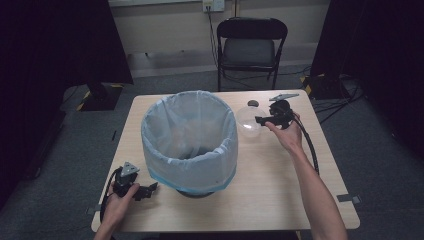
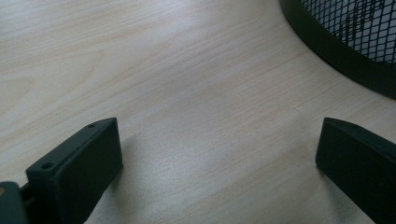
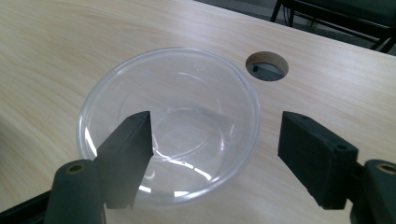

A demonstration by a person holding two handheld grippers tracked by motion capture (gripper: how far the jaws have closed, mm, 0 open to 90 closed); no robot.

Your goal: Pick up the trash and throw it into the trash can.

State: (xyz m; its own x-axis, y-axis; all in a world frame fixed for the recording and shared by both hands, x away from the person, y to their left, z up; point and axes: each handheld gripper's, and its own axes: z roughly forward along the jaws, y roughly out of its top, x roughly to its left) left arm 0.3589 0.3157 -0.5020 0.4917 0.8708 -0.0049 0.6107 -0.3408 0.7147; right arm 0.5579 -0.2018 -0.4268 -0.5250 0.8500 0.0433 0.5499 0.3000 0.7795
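A black mesh bin (image 1: 189,142) lined with a pale blue plastic bag stands in the middle of the wooden table (image 1: 280,185); its mesh wall (image 2: 355,32) shows at the top right of the left gripper view. A clear plastic bowl (image 1: 249,121) (image 3: 168,121) sits upright to the bin's right. My right gripper (image 1: 260,120) (image 3: 215,144) is open at the bowl's near rim, one jaw over the bowl's inside and the other outside it. My left gripper (image 1: 152,189) (image 2: 219,158) rests open near the table's front left, beside the bin's base, with bare wood between its jaws.
A round cable hole (image 1: 253,103) (image 3: 267,66) lies in the table just behind the bowl. A black folding chair (image 1: 250,45) stands beyond the far edge. Dark curtains hang at both sides, and cables lie on the floor at the right.
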